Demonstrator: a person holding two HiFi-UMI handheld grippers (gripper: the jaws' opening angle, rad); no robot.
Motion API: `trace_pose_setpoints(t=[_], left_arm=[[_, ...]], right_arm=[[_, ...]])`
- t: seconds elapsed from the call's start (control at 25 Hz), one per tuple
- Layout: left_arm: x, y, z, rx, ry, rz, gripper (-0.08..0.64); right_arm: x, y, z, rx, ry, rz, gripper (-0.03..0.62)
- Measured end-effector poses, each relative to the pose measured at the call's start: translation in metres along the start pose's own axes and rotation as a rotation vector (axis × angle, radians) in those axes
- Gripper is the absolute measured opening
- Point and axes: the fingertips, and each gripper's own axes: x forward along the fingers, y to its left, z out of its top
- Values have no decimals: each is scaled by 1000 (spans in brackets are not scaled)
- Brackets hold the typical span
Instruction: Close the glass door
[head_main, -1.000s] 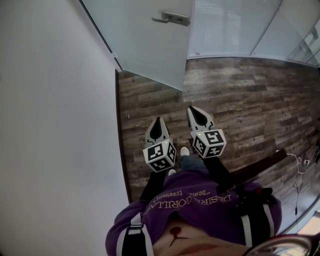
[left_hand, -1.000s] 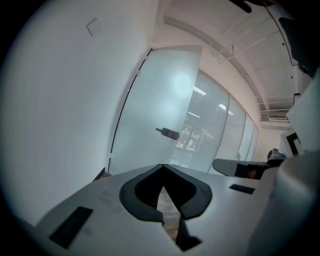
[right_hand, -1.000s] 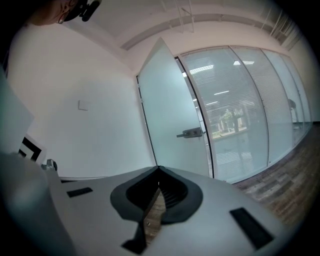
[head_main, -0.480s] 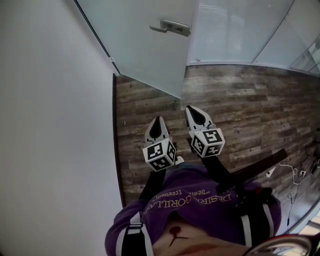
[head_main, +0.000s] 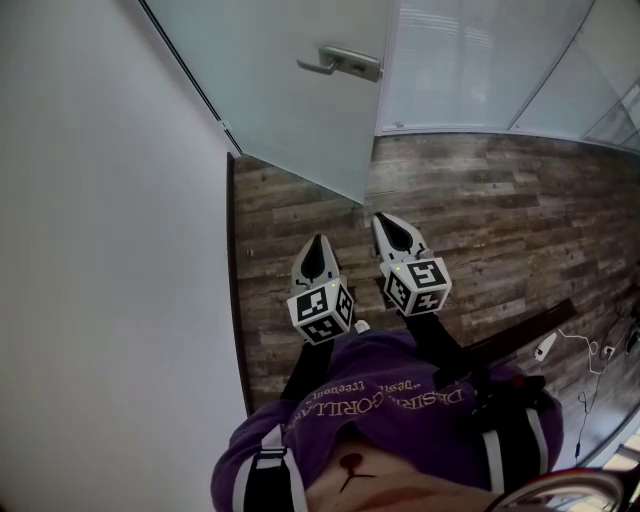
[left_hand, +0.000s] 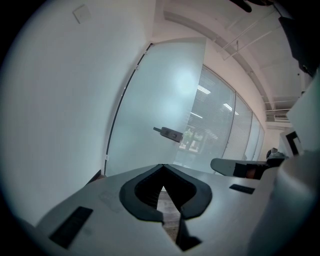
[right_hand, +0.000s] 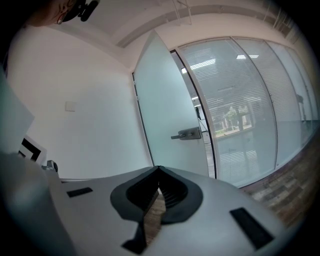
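The frosted glass door stands ajar, swung out from the white wall, with its metal lever handle at the top of the head view. My left gripper and right gripper are held side by side over the wooden floor, short of the door's lower edge, both shut and empty. In the left gripper view the handle is ahead and above the closed jaws, well apart. The right gripper view has the handle ahead of its closed tips, with the door panel to their left.
A white wall runs along the left. A fixed glass partition with blinds continues right of the door. Dark wood flooring spreads to the right, where a white plug and cable lie.
The door and its handle have drawn nearer in the head view as the person and both grippers moved forward together. Both grippers stay shut.
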Motion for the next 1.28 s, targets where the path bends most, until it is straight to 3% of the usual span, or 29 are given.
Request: trace_pose_setpoints(t=[0.36, 0.76, 1.28], left_arm=[[26, 21, 7, 4, 24, 0, 2], [100, 55, 63, 38, 9, -66, 0], [165, 88, 85, 40, 40, -114, 1]], right_arm=[[36, 3, -2, 13, 18, 1, -3], [115, 0, 37, 6, -28, -56, -3], [186, -7, 47, 20, -23, -110, -3]])
